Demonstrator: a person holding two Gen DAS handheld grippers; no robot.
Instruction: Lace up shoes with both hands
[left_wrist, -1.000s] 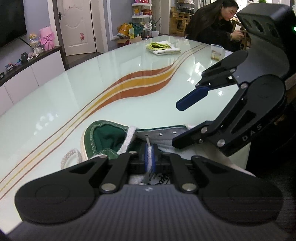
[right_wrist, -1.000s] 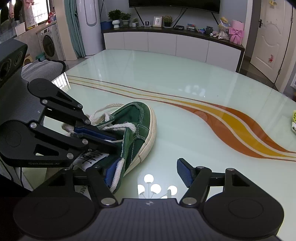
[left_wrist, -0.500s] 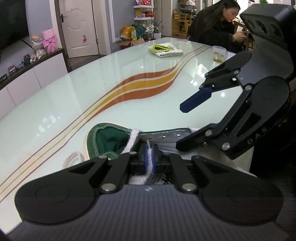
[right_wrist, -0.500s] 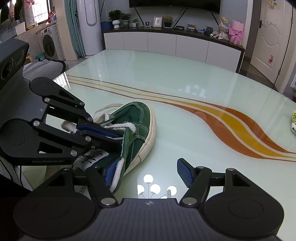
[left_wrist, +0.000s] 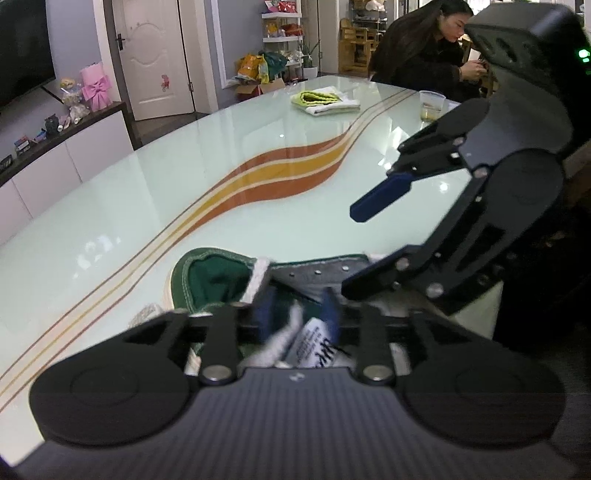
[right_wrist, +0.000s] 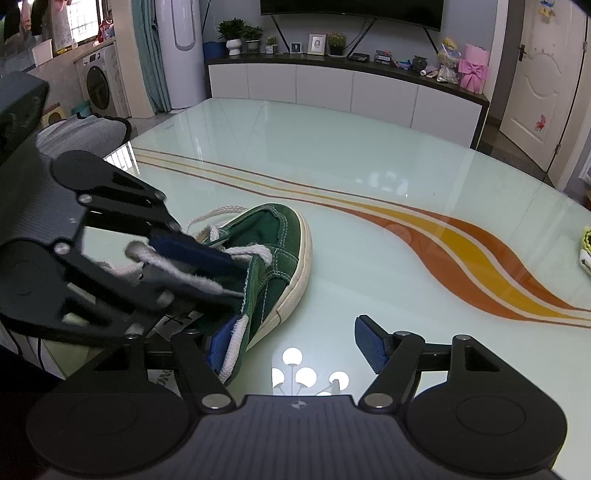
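A green suede sneaker with a white sole lies on the glass table, heel end toward the left wrist camera. My left gripper stands open over the tongue, and a blurred white lace hangs loose between its blue pads. The tongue's white label shows just below. My right gripper is wide open. Its left pad rests against the shoe's side next to a strip of lace, and its right pad hangs over bare glass. More lace crosses the eyelets.
An orange and yellow stripe curves across the table. At the far end lie a folded yellow-green cloth and a plastic cup, with a seated person behind them. The near table edge runs just under both grippers.
My left gripper was shut on the lace and has now opened, so the lace slips loose between its pads. The right gripper has stayed open and hardly moved.
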